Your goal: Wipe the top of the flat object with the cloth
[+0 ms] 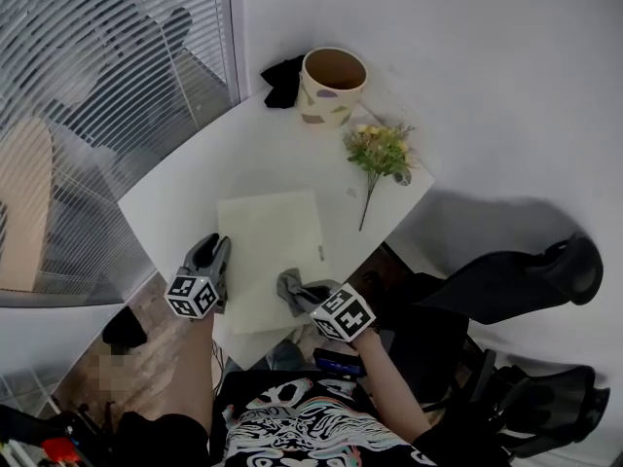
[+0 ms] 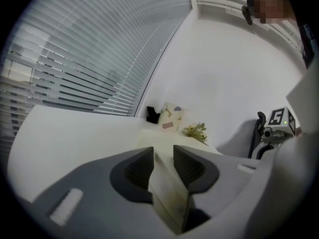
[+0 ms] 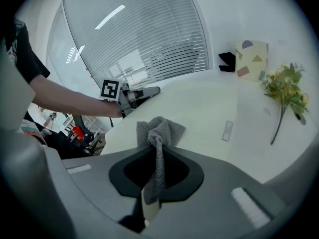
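Observation:
A pale cream flat board [image 1: 271, 251] lies in the middle of the white table [image 1: 185, 188]. My left gripper [image 1: 218, 253] is at the board's left edge, and in the left gripper view its jaws [image 2: 163, 154] are shut on that edge [image 2: 168, 193]. My right gripper [image 1: 306, 300] is at the board's near right corner, shut on a bunched grey cloth [image 1: 291, 289]. In the right gripper view the cloth [image 3: 159, 130] sticks out past the jaws [image 3: 158, 151] and rests over the board [image 3: 209, 108]. The left gripper [image 3: 142, 92] shows across the board there.
A patterned cream pot [image 1: 332, 86] and a black item [image 1: 282, 81] stand at the table's far corner. A sprig of flowers [image 1: 380, 154] lies right of the board. Window blinds [image 1: 88, 95] are on the left, black chairs [image 1: 516, 280] on the right.

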